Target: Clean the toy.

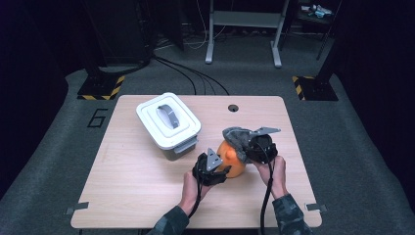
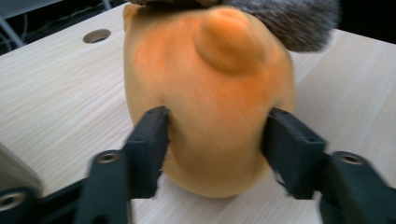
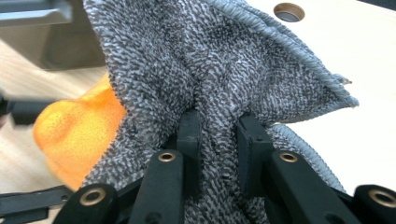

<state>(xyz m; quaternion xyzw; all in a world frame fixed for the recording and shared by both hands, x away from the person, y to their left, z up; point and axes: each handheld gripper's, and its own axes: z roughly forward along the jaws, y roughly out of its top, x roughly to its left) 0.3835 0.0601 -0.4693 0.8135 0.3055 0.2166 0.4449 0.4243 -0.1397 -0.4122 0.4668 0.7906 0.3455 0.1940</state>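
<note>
Two tools work one orange toy [image 2: 210, 102]. The right tool [image 3: 218, 135] is clamped on the grey cloth [image 3: 224, 60], wiping seemingly unfinished. The left tool [image 2: 215, 140] brackets the toy, jaws apart.

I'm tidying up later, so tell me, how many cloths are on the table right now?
1. The grey cloth lies draped over the orange toy near the table's middle, pinched by the right gripper. More could be hidden inside the lidded box.
</note>
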